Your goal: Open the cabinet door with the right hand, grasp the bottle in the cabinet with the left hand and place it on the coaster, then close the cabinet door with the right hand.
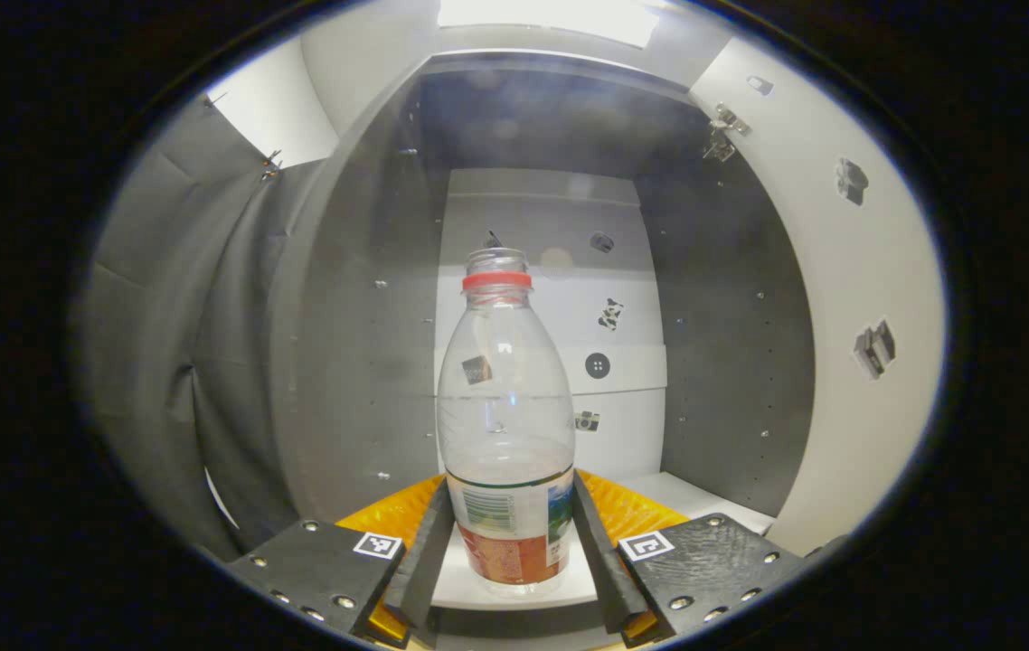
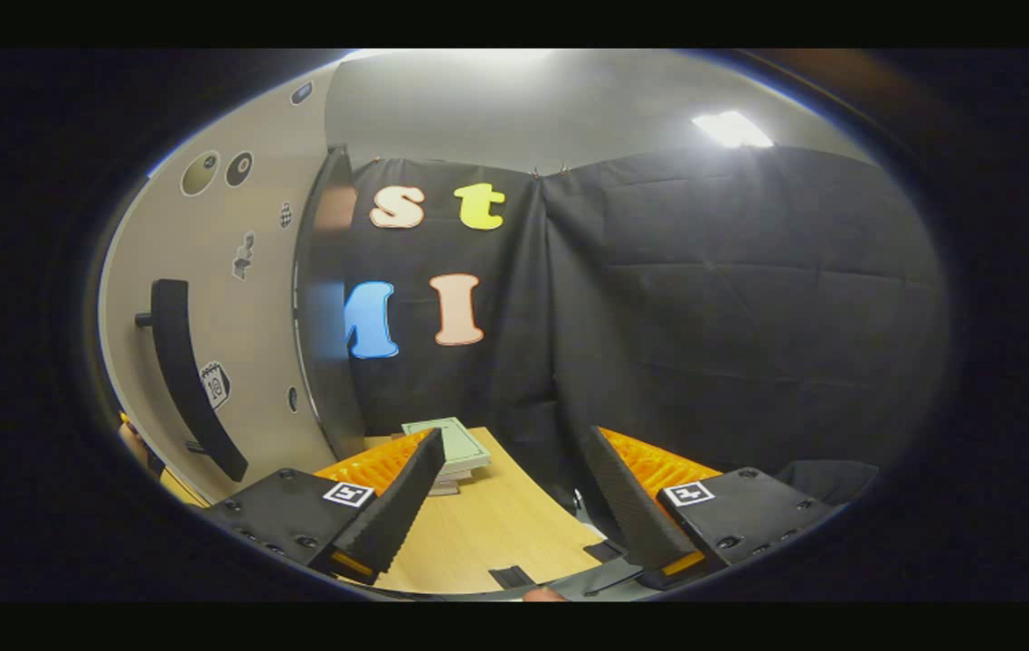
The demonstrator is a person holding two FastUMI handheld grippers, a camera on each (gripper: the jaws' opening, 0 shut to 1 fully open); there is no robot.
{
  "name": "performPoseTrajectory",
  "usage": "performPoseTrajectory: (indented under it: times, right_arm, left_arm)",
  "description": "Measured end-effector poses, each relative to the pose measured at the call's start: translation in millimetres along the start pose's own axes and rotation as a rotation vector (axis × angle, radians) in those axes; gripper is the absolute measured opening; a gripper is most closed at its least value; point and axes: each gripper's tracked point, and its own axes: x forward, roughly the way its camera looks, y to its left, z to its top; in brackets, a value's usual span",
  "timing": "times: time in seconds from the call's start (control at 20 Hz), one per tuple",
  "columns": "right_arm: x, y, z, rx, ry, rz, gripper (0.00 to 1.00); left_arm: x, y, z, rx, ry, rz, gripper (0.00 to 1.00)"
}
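Observation:
In the left gripper view a clear plastic bottle (image 1: 507, 425) with a red neck ring and a red and green label stands upright on the white shelf (image 1: 514, 592) inside the open cabinet (image 1: 361, 344). My left gripper (image 1: 514, 542) reaches into the cabinet and its two fingers press on the bottle's lower part from both sides. The open cabinet door (image 1: 849, 298) swings out on the right. In the right gripper view my right gripper (image 2: 514, 515) is open and holds nothing, and the door's outer face with its black curved handle (image 2: 189, 384) is to its left.
A wooden table (image 2: 496, 533) lies under the right gripper, with a flat greenish stack (image 2: 448, 445) at its far end by the door's edge. Dark cabinet walls stand close on both sides of the bottle, and black cloth hangs behind the table.

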Motion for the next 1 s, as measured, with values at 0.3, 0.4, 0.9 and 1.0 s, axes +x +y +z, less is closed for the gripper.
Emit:
performPoseTrajectory:
  times: [0.3,0.4,0.9,1.0]
  right_arm:
    - [4,-4,-6,0.017,0.001,0.089,1.0]
    - [4,-3,-8,0.011,0.001,0.115,0.99]
    - [6,17,-9,0.016,-0.016,0.213,0.99]
    - [5,20,-6,0.017,-0.028,0.22,0.99]
  left_arm:
    - [-72,32,-3,0.035,0.008,0.088,0.7]
    - [-95,41,-9,0.031,0.012,0.116,0.7]
    - [-196,75,-61,0.056,0.023,0.175,0.7]
    - [-212,83,-77,0.054,0.04,0.184,0.7]
